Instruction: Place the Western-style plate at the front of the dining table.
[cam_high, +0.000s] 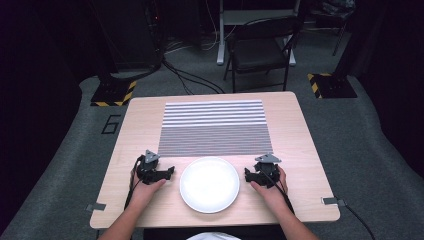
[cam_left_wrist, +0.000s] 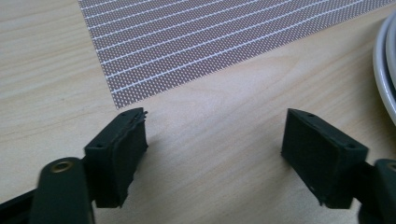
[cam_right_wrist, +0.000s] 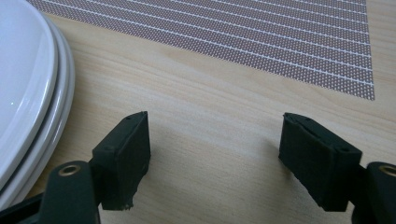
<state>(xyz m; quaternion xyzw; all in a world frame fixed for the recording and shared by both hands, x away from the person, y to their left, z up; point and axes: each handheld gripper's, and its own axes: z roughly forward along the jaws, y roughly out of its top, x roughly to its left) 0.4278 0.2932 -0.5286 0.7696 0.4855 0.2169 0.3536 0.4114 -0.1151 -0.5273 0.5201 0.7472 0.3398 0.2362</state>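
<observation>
**Two open grippers flank the stacked plates**

Two grippers rest low on the table, one at each side of the white plates (cam_high: 209, 184). The left gripper (cam_high: 159, 174) has its jaws spread wide with nothing between them; the plate rim curves in just off its right-hand jaw, near but not touching. The right gripper (cam_high: 256, 176) is likewise wide open and empty, with the rim just off its left-hand jaw. In the right gripper view the rim reads as more than one plate stacked, though how many I cannot tell.

By my judgement this is the approach, before any grasp. Next, one gripper would need to slide a jaw under the top rim and close on it, and a thin, smooth edge could slip.

Ahead of both grippers lies a striped placemat (cam_high: 216, 127), flat on the pale wooden table (cam_high: 305, 150). Beyond the table stands a dark folding chair (cam_high: 261, 50) on grey carpet, cables trailing across it, in a dim room.
</observation>
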